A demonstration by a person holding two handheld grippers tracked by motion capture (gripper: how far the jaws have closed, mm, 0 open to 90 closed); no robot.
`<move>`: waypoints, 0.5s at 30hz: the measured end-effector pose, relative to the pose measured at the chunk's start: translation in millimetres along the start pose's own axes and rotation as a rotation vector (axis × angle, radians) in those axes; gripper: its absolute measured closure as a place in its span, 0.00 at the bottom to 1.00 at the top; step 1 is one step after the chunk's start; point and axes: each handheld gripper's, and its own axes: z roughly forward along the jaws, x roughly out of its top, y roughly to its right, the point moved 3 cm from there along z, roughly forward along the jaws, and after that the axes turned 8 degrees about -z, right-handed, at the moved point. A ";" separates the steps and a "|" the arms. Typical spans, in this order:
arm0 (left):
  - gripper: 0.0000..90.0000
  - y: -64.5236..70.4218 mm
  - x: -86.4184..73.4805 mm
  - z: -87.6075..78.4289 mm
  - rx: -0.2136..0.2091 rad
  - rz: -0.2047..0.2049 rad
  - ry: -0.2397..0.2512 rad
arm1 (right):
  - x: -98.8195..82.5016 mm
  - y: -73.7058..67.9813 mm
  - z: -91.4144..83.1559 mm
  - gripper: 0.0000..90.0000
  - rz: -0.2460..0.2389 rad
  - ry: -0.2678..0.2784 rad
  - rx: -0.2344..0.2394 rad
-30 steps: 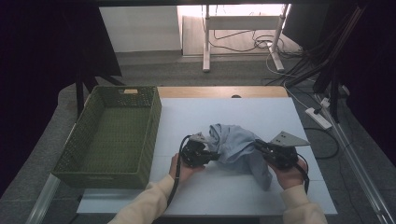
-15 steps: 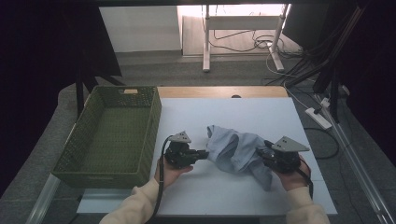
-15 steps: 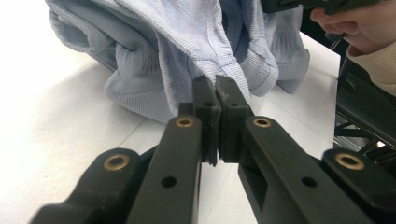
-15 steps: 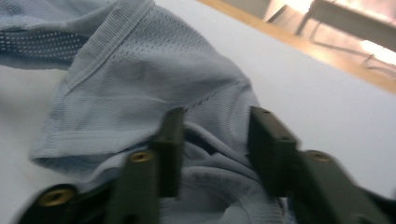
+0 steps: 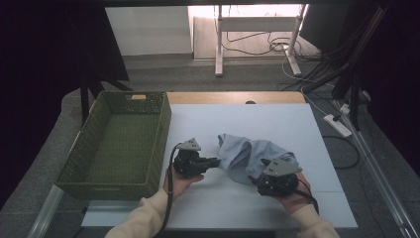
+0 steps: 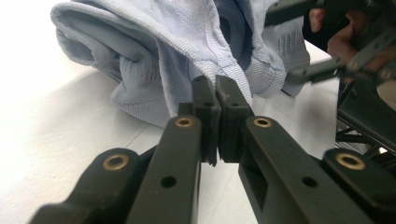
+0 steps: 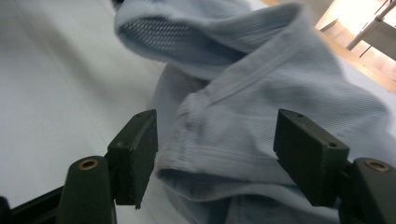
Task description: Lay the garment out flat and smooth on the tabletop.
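Blue cloth (image 5: 250,156) lies crumpled in middle of white tabletop (image 5: 297,124), right of green basket (image 5: 119,144). Left tool (image 5: 214,162) clenched, pinching cloth edge. Right tool (image 5: 255,179) just been opening, jaws wide, cloth between them, not pressed.

the worktop (image 5: 297,129) carries a basket (image 5: 116,144) along its left edge, and a crumpled garment (image 5: 247,156) lies near the middle, well to the right of the basket. the left tongs (image 5: 215,162) sit between the basket and the garment, tips at the garment's left end. the right tongs (image 5: 253,179) lie at the garment's near right side, with a fold of it between the jaws. behind the worktop, on the floor, stand a frame's legs (image 5: 218,44) with cables (image 5: 257,44) around them, and a power strip (image 5: 338,125) lies off the right edge.
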 end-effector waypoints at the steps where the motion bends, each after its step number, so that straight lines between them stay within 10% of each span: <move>1: 0.97 -0.6 -0.1 0.3 -0.001 0.000 -0.002 | -0.2 -1.8 2.8 0.33 0.001 -0.009 0.002; 7: 0.97 0.4 0.1 0.8 0.003 0.001 0.000 | -7.2 -2.2 14.6 0.37 -0.043 -0.085 -0.055; 15: 0.97 -0.1 0.2 0.4 0.003 -0.001 0.003 | -12.5 5.7 13.9 0.69 -0.027 -0.118 -0.071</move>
